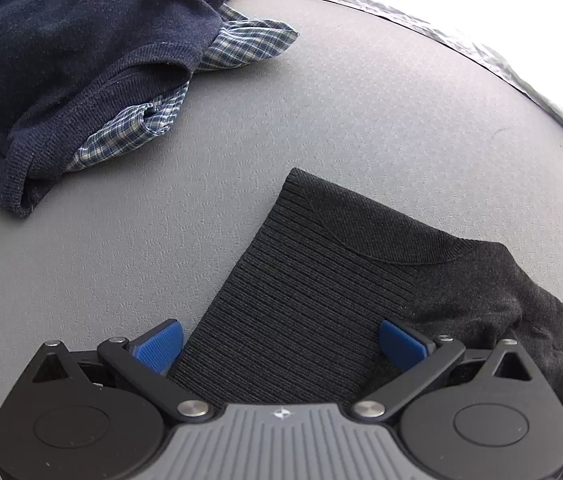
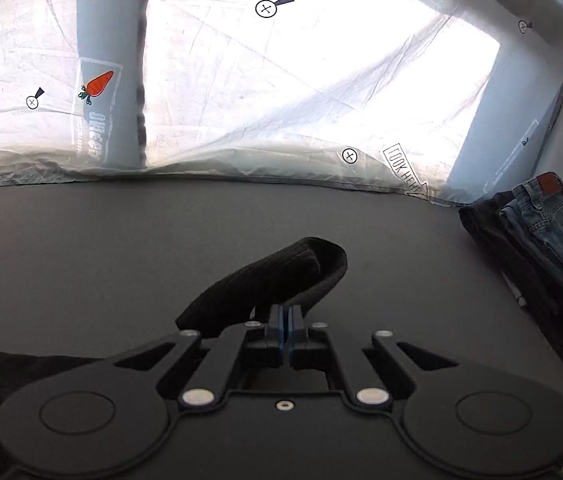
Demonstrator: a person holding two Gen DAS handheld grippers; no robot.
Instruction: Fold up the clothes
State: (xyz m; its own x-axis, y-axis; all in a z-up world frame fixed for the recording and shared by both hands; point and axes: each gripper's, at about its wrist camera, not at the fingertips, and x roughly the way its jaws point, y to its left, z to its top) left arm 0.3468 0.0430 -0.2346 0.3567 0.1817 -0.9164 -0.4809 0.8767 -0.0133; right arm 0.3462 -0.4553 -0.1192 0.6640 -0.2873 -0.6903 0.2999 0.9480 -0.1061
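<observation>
Both grippers are black, with round hubs and silver pivot screws. The left gripper [image 1: 279, 344] has blue ribbed pads [image 1: 159, 346] and a grey ridged base. The right gripper [image 2: 284, 316] shows thin blue pad edges.

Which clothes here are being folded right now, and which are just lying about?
In the job:
- black sweater, flat under the open left tongs
- its ribbed end, pinched in the shut right tongs

Lying about:
- navy sweater
- checked shirt under it
- jeans
- printed plastic sheet

Strong backlight glare, fisheye-warped edges.
</observation>
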